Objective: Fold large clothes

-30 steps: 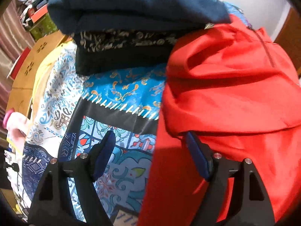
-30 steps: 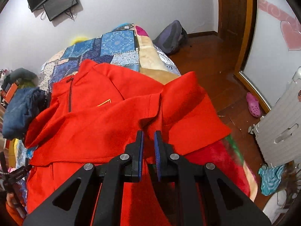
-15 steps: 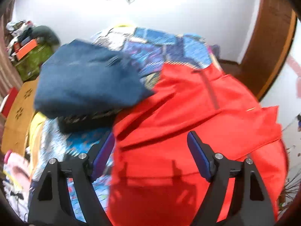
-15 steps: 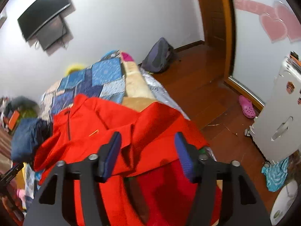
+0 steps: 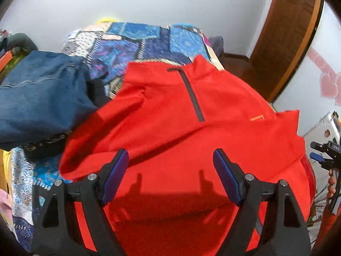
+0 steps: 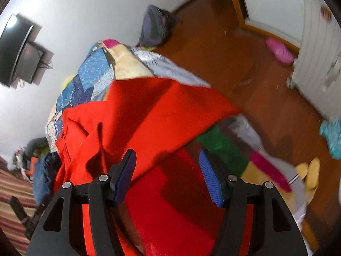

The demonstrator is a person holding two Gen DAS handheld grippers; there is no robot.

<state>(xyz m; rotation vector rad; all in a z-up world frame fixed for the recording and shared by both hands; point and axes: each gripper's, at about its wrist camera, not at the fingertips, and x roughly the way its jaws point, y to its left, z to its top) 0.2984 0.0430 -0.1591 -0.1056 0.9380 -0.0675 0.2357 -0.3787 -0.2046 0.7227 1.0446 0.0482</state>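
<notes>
A red jacket (image 5: 170,111) with a dark front zipper (image 5: 192,96) lies spread on a bed covered by a blue patchwork quilt (image 5: 132,42), collar toward the far wall. My left gripper (image 5: 170,152) hovers open above the jacket's lower body, with nothing between its blue pads. My right gripper (image 6: 167,152) is also open, above the jacket (image 6: 149,115) near the bed's right edge. A red sleeve or flap (image 6: 170,106) lies folded across there. No fabric is pinched in either gripper.
Folded blue jeans (image 5: 40,98) sit on a dark patterned garment left of the jacket. Right of the bed is wooden floor with a grey backpack (image 6: 155,25), a pink slipper (image 6: 279,50), yellow slippers (image 6: 309,172) and a white cabinet (image 6: 319,53). A brown door (image 5: 283,32) stands at the far right.
The right gripper, shut on red fabric a second ago, has opened, let it go and rolled. The left gripper rose and swung right, from the jacket's left edge to over its body.
</notes>
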